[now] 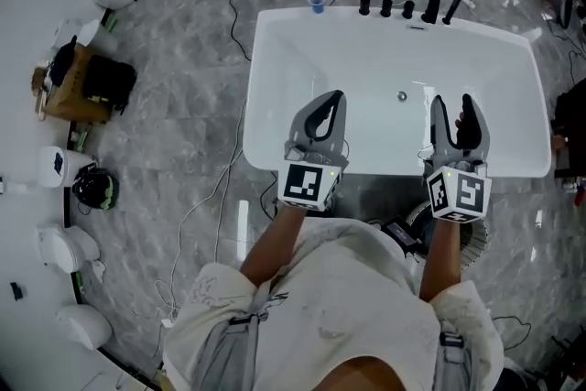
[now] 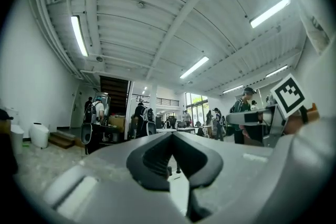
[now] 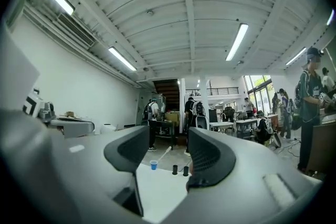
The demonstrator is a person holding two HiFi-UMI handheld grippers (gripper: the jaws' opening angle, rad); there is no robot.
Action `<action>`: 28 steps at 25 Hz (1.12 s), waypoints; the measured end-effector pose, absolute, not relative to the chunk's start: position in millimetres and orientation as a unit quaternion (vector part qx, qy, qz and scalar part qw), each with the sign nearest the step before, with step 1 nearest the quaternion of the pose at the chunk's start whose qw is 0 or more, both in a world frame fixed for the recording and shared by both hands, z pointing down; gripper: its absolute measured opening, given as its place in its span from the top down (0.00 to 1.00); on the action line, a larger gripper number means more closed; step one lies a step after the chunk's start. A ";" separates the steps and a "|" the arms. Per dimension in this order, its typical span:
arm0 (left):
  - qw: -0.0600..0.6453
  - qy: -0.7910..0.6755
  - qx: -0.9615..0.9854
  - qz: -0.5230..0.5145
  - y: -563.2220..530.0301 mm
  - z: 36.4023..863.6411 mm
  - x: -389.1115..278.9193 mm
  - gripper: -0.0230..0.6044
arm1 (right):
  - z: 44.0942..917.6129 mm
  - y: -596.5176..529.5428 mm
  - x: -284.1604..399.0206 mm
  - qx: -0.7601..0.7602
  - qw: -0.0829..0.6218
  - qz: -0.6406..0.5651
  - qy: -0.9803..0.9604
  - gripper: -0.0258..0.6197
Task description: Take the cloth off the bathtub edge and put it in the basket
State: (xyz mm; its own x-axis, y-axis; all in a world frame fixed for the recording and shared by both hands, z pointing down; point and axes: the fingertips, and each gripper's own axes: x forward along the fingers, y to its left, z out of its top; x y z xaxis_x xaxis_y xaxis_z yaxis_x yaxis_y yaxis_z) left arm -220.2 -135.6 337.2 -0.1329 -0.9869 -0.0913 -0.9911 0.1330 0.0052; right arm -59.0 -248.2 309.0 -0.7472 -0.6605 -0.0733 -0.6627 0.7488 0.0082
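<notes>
In the head view the person's torso (image 1: pixel 339 325) is cut off at the 6 o'clock edge, and the left gripper (image 1: pixel 331 98) and right gripper (image 1: pixel 455 101) cover stretches of the near rim of the bathtub (image 1: pixel 385 59). A round slatted thing (image 1: pixel 478 238) at 5 o'clock, mostly hidden behind the right forearm (image 1: pixel 441 256), cannot be identified, and a dark shape (image 1: pixel 571 128) at 3 o'clock runs off the edge. In both gripper views the people (image 2: pixel 142 118) are too small to make out.

No text or number can be read; only square markers (image 1: pixel 309 185) on the left tongs (image 1: pixel 328 98) and right tongs (image 1: pixel 453 102).
</notes>
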 end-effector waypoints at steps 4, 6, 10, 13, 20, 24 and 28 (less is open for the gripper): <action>0.059 0.761 -0.646 0.014 -118.2 327.1 -248.3 0.97 | 297.6 -233.8 -90.8 -0.329 0.042 0.023 0.943 0.60; 0.061 0.767 -0.638 0.019 -110.4 319.4 -258.6 0.97 | 293.8 -228.3 -108.1 -0.311 0.038 0.034 0.949 0.60; 0.065 0.780 -0.622 0.028 -94.4 303.3 -274.5 0.97 | 281.0 -212.5 -127.2 -0.296 0.041 0.045 0.953 0.60; 0.072 0.786 -0.613 0.031 -84.4 295.9 -283.4 0.97 | 277.6 -203.4 -132.0 -0.294 0.039 0.055 0.953 0.60; 0.072 0.799 -0.596 0.035 -66.3 296.2 -299.7 0.97 | 287.1 -198.9 -132.6 -0.298 0.029 0.039 0.953 0.62; 0.070 0.801 -0.593 0.034 -65.5 294.4 -300.2 0.97 | 291.5 -199.5 -129.0 -0.309 0.019 0.040 0.950 0.70; 0.074 0.792 -0.605 0.030 -68.2 293.9 -297.6 0.97 | 291.5 -195.0 -128.2 -0.310 0.016 0.040 0.950 0.75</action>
State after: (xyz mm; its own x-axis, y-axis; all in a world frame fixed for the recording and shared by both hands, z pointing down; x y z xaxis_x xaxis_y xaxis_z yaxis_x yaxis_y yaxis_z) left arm -297.6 -68.2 293.9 -0.2571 -0.9539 -0.1545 -0.9629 0.2664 -0.0424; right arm -128.2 -195.0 291.5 -0.8077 -0.5870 -0.0546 -0.5895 0.8050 0.0664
